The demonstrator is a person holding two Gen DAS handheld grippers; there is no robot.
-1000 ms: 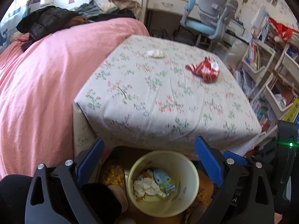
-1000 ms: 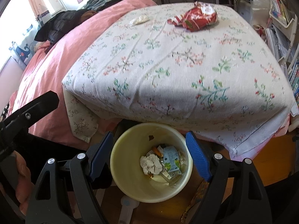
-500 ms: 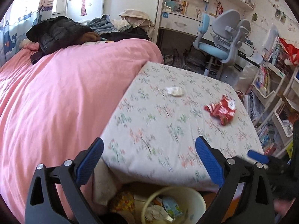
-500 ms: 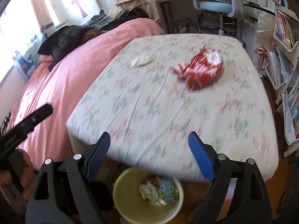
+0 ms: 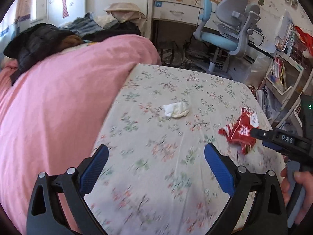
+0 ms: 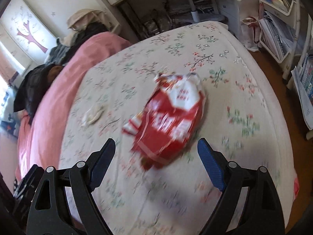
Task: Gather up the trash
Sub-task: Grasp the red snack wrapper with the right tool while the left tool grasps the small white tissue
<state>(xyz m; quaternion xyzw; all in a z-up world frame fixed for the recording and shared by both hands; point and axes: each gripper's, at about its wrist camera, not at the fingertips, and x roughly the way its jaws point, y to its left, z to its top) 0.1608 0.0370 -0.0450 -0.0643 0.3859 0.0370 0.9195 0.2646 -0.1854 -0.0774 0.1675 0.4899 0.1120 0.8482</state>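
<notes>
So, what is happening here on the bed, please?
A person holds a two-finger gripper in each hand and is collecting trash from the floral sheet. The right gripper is open, empty, and aimed at the red snack wrapper, which lies just ahead of its fingers. The left gripper is also open and empty, facing the crumpled white tissue further up the sheet. Neither piece is picked up yet.

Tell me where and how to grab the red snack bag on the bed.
Take the red bag across its puffed middle, coming from above and the near side with the right gripper, whose open jaws already frame it. It lies flat and crumpled on the sheet, so the raised belly probably gives the pads something to pinch.
</notes>
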